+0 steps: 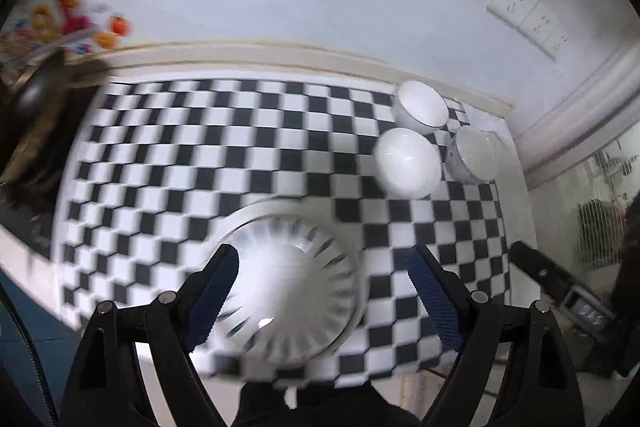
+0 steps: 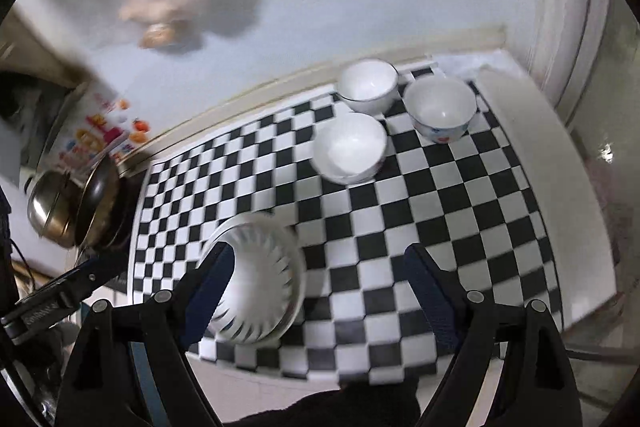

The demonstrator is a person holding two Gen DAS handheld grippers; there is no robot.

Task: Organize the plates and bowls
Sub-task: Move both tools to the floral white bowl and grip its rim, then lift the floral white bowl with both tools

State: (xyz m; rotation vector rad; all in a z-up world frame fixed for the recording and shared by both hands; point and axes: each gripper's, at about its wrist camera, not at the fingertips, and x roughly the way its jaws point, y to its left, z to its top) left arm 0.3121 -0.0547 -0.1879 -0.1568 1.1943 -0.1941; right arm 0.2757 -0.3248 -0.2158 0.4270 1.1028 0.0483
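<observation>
the left gripper (image 1: 322, 261) is showing two matte black plastic fingers (image 1: 208, 291), each wearing a dark blue cross-hatched pad (image 1: 434, 297) on its inner face, with round silver screws (image 1: 167, 297) sitting on the black angular linkage at 7 and 5 o'clock. the right gripper (image 2: 320, 261) is looking identical: black fingers (image 2: 200, 287), blue textured pads (image 2: 430, 295), silver screws (image 2: 474, 295), triangular cut-outs in the frame arms.

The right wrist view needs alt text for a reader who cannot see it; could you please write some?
Open right gripper above a black-and-white checkered cloth, with a white ribbed plate lying by its left finger. Three white bowls cluster at the far edge, one with a painted pattern; metal pots sit far left. The picture is motion-blurred.
</observation>
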